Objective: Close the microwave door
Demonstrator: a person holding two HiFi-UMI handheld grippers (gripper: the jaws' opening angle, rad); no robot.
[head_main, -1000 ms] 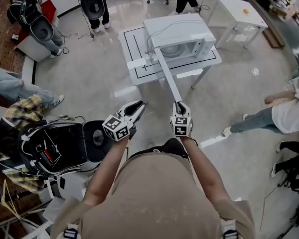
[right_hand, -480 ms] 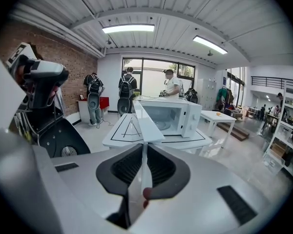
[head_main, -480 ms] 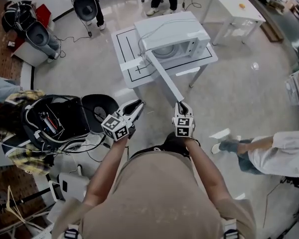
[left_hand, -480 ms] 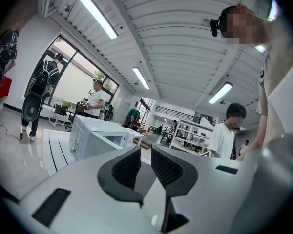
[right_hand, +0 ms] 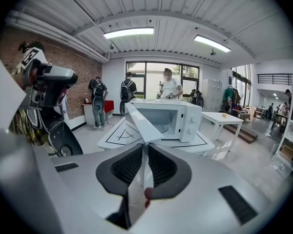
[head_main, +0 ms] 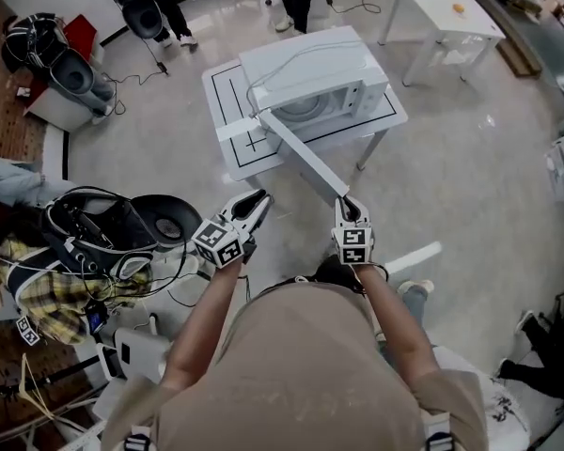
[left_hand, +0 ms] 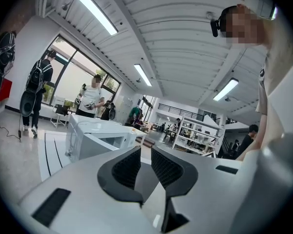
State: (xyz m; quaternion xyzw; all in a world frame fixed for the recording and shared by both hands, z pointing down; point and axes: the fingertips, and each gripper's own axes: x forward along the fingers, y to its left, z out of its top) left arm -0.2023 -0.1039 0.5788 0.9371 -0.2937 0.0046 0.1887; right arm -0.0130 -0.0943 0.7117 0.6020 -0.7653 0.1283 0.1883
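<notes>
1. Left tongs (head_main: 257, 205): near, left of the door's free end. The jaws stand a narrow gap apart with nothing between them. They touch nothing, so this hand looks idle while the other works.
2. Right tongs (head_main: 346, 201): near, just right of the left pair. The jaws have just been closing and are now pinched narrow on the free edge of the microwave door (head_main: 301, 153). Gripping the end farthest from the hinge likely gives the most leverage for the swing.
3. Microwave door: the task's thing. It is swung fully out from the oven's left front corner and reaches toward the person. It is not yet closed, and the whole swing remains to be done.
4. Microwave (head_main: 305, 73): a white box standing on the counter, its cavity open toward the near side. A round turntable seems to lie on the cavity floor; nothing else can be made out inside.
5. Counter (head_main: 227, 111): white, marked with black outline tape, bare to the left of the oven. The door overhangs its near edge.
6. Second counter (head_main: 470, 28): far right, well apart. It carries one small orange item (head_main: 456, 9), too small to identify.
</notes>
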